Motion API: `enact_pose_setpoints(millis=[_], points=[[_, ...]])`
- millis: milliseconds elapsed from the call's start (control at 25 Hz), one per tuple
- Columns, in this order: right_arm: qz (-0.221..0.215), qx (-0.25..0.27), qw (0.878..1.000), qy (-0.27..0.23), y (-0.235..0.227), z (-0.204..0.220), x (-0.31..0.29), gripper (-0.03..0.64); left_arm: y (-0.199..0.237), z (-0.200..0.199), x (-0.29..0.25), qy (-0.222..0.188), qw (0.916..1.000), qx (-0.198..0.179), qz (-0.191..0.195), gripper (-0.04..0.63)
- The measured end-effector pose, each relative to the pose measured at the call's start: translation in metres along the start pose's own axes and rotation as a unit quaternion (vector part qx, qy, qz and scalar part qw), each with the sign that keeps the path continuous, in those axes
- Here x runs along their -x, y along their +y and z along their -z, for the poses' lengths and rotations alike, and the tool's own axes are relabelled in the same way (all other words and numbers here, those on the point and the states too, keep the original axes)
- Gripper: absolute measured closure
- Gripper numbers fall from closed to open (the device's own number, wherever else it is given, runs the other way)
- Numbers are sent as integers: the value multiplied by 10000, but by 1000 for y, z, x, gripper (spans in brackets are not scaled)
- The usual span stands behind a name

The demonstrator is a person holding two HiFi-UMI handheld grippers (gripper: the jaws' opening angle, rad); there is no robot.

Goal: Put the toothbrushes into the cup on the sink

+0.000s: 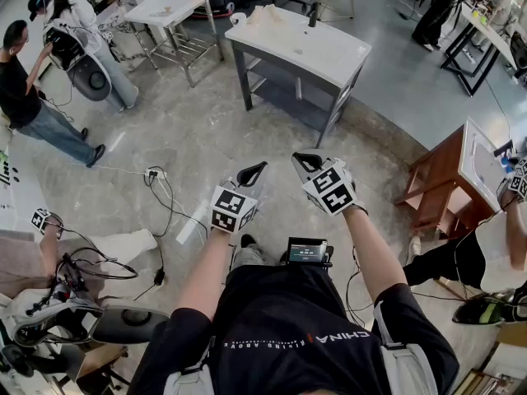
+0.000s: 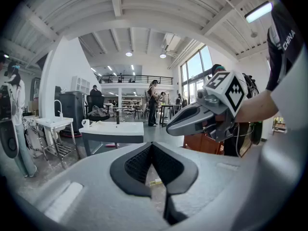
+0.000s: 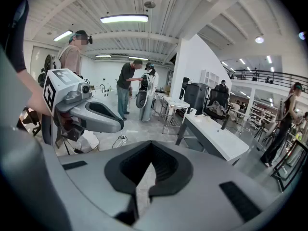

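Can't resolve the toothbrushes from here, too small. White cup (image 1: 238,18) sits on a corner of the white-topped grey sink table (image 1: 333,58), well ahead of both grippers (contents unreadable). Left gripper (image 2: 152,148) and right gripper (image 3: 147,160) side by side, jaws pressed together, pinching nothing.

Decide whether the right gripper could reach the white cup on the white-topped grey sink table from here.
Probably not: open grey floor separates the right gripper from the white cup; walking closer looks unobstructed.
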State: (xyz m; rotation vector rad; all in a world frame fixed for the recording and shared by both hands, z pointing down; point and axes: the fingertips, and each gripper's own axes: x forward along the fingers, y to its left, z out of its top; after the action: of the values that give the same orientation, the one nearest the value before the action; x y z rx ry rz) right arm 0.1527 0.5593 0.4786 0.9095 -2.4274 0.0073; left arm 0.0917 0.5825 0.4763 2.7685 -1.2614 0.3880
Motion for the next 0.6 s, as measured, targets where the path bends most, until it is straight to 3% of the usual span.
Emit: enact_pose_setpoints(millis=[600], points=[[-78, -300, 9993, -200, 7, -5, 9, 607, -6, -8, 4, -81, 9999, 85, 4, 586]])
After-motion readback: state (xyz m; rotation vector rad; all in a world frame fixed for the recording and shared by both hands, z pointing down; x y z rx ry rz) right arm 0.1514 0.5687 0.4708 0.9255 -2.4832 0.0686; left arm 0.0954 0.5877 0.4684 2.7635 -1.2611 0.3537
